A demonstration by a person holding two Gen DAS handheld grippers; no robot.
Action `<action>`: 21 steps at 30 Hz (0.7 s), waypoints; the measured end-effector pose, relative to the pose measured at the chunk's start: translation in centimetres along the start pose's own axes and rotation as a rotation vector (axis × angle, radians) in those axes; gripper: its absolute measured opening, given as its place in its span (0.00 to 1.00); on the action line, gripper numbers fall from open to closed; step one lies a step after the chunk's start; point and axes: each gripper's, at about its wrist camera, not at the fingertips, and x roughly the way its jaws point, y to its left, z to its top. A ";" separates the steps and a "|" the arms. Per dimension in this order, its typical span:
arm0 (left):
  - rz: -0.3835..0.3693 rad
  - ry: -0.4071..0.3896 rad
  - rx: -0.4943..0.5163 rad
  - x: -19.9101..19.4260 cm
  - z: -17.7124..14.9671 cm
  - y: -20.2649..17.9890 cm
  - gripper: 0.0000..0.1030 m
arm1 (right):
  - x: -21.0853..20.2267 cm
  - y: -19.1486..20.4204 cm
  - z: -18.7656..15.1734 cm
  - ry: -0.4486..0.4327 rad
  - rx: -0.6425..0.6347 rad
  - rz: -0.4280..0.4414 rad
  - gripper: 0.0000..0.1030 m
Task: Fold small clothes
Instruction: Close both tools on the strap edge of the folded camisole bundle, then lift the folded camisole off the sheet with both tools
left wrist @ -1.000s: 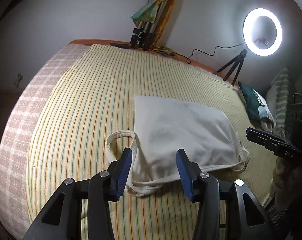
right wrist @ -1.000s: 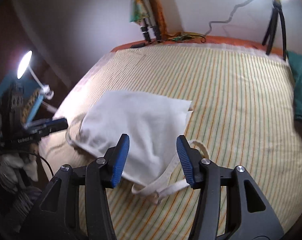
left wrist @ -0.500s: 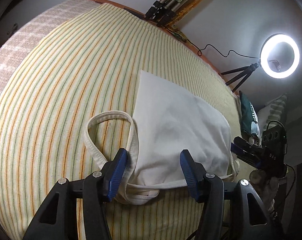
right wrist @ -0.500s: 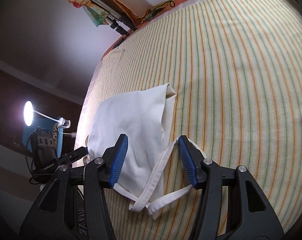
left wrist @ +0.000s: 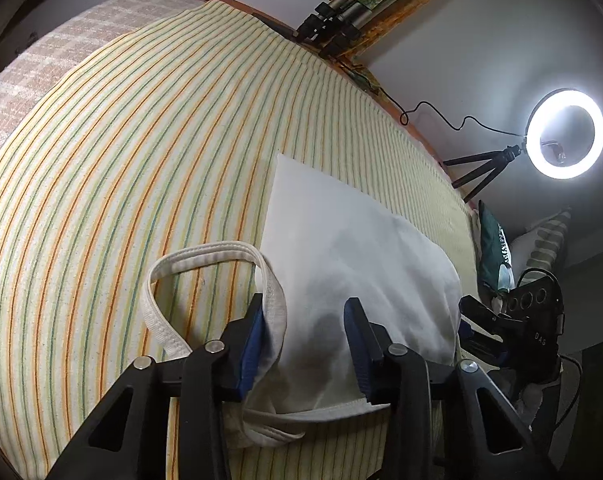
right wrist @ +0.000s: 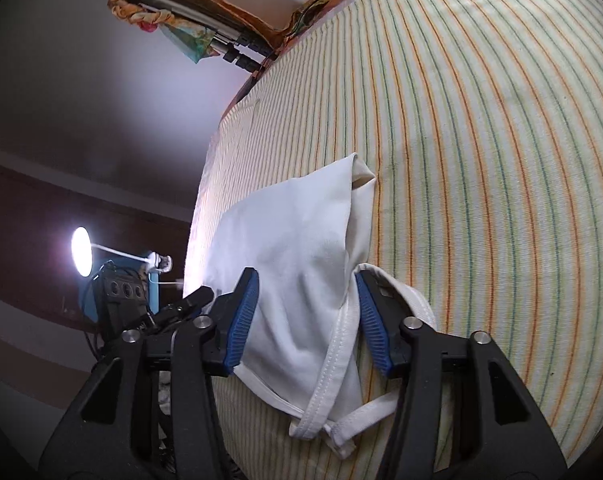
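A white sleeveless top (left wrist: 353,264) lies flat on the striped bed, folded lengthwise, straps toward me. My left gripper (left wrist: 307,344) is open, its blue pads straddling the near left corner of the top, beside a looped strap (left wrist: 169,320). My right gripper (right wrist: 305,320) is open, its pads on either side of the top's (right wrist: 293,248) near right corner and a strap (right wrist: 337,364). Neither pair of pads has closed on the cloth. Each gripper shows at the edge of the other's view, the right gripper (left wrist: 501,328) and the left gripper (right wrist: 173,308).
The striped bedsheet (left wrist: 141,140) covers the bed. A lit ring light on a tripod (left wrist: 563,134) stands at the far right, near a green cushion (left wrist: 495,248). Folded tripods (left wrist: 337,28) lean on the wall. A desk lamp (right wrist: 81,252) glows at the left.
Both grippers have dropped and moved forward over the near edge of the top, tilting outward. The pads now straddle its two near corners. The top has not moved.
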 end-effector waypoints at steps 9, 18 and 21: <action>0.055 -0.038 0.059 -0.1 -0.2 -1.4 0.10 | 0.1 0.0 -0.2 -0.018 0.024 -0.025 0.15; 0.069 -0.108 0.155 -2.1 -0.8 -3.9 0.07 | -1.8 3.5 -0.4 -0.088 -0.123 -0.094 0.12; 0.065 -0.127 0.190 -2.7 -1.1 -5.1 0.07 | -2.4 4.4 -0.5 -0.102 -0.169 -0.110 0.12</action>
